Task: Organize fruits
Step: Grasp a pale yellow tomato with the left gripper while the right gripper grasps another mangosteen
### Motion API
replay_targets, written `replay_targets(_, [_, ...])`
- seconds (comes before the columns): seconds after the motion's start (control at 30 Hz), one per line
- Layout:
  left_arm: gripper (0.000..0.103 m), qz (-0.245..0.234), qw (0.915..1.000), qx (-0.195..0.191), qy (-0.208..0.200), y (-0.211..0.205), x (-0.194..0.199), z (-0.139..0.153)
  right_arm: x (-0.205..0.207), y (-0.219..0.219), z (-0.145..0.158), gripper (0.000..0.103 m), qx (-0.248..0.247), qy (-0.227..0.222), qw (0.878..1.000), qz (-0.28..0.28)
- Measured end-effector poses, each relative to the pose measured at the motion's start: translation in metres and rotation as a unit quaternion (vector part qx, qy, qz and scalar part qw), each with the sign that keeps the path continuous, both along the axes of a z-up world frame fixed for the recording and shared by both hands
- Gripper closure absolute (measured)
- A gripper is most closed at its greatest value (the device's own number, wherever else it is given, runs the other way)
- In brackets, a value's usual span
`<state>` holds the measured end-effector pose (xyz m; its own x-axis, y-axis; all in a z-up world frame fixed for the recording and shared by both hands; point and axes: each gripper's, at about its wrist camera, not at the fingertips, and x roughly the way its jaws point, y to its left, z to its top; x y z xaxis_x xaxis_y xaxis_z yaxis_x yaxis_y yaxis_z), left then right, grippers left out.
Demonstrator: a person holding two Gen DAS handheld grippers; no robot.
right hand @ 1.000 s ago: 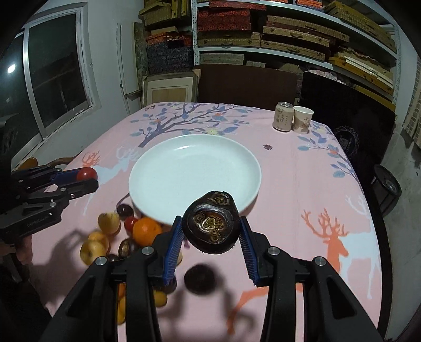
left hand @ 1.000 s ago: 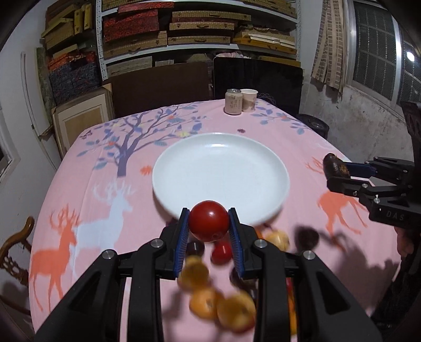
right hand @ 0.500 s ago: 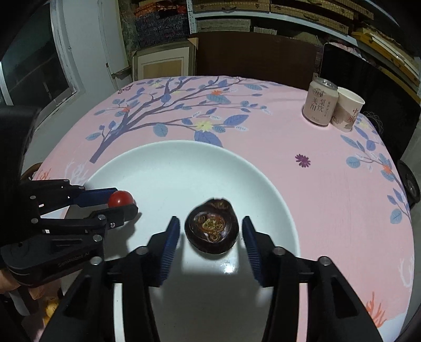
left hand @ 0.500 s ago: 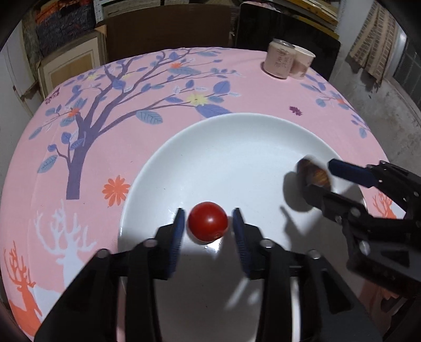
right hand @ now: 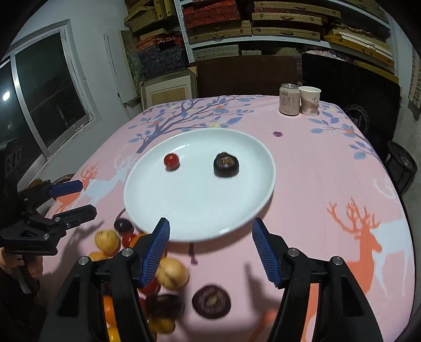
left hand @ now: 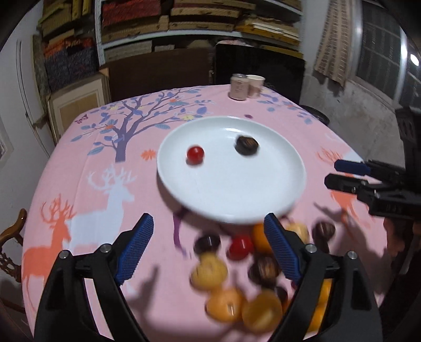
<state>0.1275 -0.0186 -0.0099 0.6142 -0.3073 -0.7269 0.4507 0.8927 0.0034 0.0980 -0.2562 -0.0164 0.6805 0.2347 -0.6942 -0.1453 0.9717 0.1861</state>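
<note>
A white plate [left hand: 231, 194] sits in the middle of the left wrist view on a pink tablecloth [left hand: 105, 163] printed with a tree and deer. On the plate lie a small red fruit [left hand: 195, 154], left of centre, and a dark round fruit [left hand: 246, 144] to its right, the two apart from each other. The left gripper [left hand: 209, 247] fills the lower part of that frame; its blue-padded jaws are spreading wider and nothing is pinched between them, though the loose fruit pile [left hand: 236, 276] on the cloth shows through the gap below the plate's near rim. The pile holds yellow, orange, red and dark fruits, blurred. In the right wrist view the right gripper [right hand: 210, 252] stands at the bottom of the frame with its jaws apart and empty, framing the plate's [right hand: 200, 210] near rim. A dark fruit [right hand: 211, 302] lies on the cloth low in that frame between the two fingers, not touched by them. At the upper right of the right wrist view a drink can [right hand: 289, 99] and a paper cup [right hand: 310, 101] stand just beside each other at the far edge of the table. Shelves [right hand: 263, 23] stacked with boxes fill the background.
</note>
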Motion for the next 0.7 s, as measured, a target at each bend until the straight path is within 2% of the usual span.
replay_targets(0.13, [0.019, -0.002, 0.9999, 0.000, -0.011, 0.015, -0.060, -0.015, -0.059, 0.004, -0.017, 0.037, 0.019, -0.020, 1.000, -0.015])
replay_targets(0.2, [0.019, 0.007, 0.9999, -0.002, -0.014, 0.017, -0.076, -0.024, -0.075, 0.004, -0.029, 0.037, 0.028, -0.026, 0.999, -0.022])
replay_targets(0.33, [0.019, 0.018, 0.9998, -0.002, -0.010, 0.011, -0.089, -0.038, -0.086, -0.001, -0.055, 0.037, 0.037, -0.001, 0.998, -0.043])
replay_targets(0.5, [0.021, 0.035, 0.9988, 0.016, -0.029, -0.002, -0.087, -0.041, -0.093, -0.006, -0.062, 0.037, 0.043, -0.005, 0.997, -0.060])
replay_targets(0.57, [0.036, 0.038, 0.9986, 0.026, -0.025, -0.007, -0.083, -0.044, -0.091, -0.006, -0.065, 0.037, 0.046, 0.000, 0.997, -0.061])
replay_targets(0.7, [0.048, 0.027, 0.9986, 0.044, -0.009, -0.017, -0.079, -0.052, -0.092, -0.009, -0.064, 0.037, 0.057, -0.003, 0.996, -0.063])
